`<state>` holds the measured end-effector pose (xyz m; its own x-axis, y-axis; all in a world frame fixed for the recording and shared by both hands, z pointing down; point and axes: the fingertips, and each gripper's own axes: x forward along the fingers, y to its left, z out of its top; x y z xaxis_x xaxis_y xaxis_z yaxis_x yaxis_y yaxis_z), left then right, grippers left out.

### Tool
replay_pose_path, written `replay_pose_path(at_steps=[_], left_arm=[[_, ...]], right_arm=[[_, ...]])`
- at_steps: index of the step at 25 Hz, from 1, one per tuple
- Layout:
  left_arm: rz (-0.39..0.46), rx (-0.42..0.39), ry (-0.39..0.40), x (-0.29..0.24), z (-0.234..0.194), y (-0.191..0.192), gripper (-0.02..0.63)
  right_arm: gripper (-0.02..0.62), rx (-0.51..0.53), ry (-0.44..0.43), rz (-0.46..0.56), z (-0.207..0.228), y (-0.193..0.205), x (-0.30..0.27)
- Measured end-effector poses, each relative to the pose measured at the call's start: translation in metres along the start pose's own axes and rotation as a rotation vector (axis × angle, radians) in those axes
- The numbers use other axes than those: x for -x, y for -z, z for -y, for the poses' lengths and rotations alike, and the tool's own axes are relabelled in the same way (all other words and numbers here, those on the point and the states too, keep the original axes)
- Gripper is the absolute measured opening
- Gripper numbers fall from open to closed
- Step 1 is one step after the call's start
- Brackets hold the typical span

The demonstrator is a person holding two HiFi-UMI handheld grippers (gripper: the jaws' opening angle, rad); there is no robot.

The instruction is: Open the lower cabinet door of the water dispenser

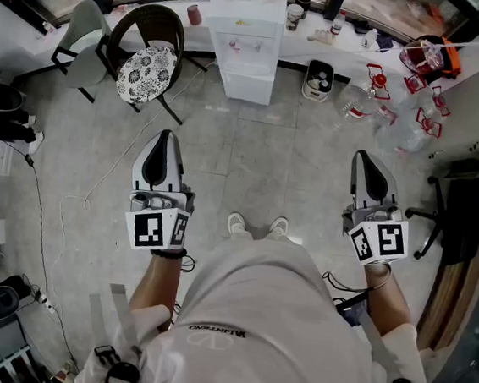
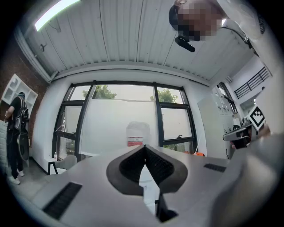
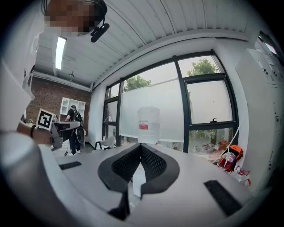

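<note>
- Water dispenser (image 1: 244, 38): it stands against the far wall, well apart from both grippers and straight ahead, between their two lines of aim.
- Left gripper (image 2: 144, 147): its fingers (image 2: 129, 166) are pressed together at the tips with nothing between them.
- Right gripper (image 3: 141, 144): its fingers (image 3: 126, 164) are likewise closed on nothing.
- In the head view, both grippers are held out over the tiled floor (image 1: 251, 162), side by side and pointing towards the dispenser.
- The person's shoes (image 1: 257, 225) show between and just behind the grippers.
- Lower cabinet door (image 1: 249, 82): it appears to be closed, though it is small and steeply seen from above.
- A large water bottle (image 3: 148, 124) sits on top of the dispenser, lined up just above each gripper's fingertips in both gripper views.
- A wicker chair (image 1: 151, 58) with a patterned cushion stands left of the dispenser.
- A small bin (image 1: 319, 79) stands just to the dispenser's right, and empty bottles (image 1: 400, 118) are scattered farther right.
</note>
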<state>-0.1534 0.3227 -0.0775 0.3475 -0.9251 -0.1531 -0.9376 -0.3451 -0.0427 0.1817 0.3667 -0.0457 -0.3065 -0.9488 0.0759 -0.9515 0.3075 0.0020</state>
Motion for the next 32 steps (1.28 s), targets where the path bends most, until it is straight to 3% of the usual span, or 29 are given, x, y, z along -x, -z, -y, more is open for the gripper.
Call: replay_pose_path(at_steps=[22, 32], left_arm=[[-0.007, 0.038, 0.084, -0.015, -0.049, 0.015, 0.005], [-0.026, 0.043, 0.084, -0.058, -0.044, 0.029, 0.005]], right_arm=[[0.014, -0.009, 0.011, 0.027, -0.049, -0.006, -0.042], [0.014, -0.019, -0.03, 0.018, -0.027, 0.005, -0.09]])
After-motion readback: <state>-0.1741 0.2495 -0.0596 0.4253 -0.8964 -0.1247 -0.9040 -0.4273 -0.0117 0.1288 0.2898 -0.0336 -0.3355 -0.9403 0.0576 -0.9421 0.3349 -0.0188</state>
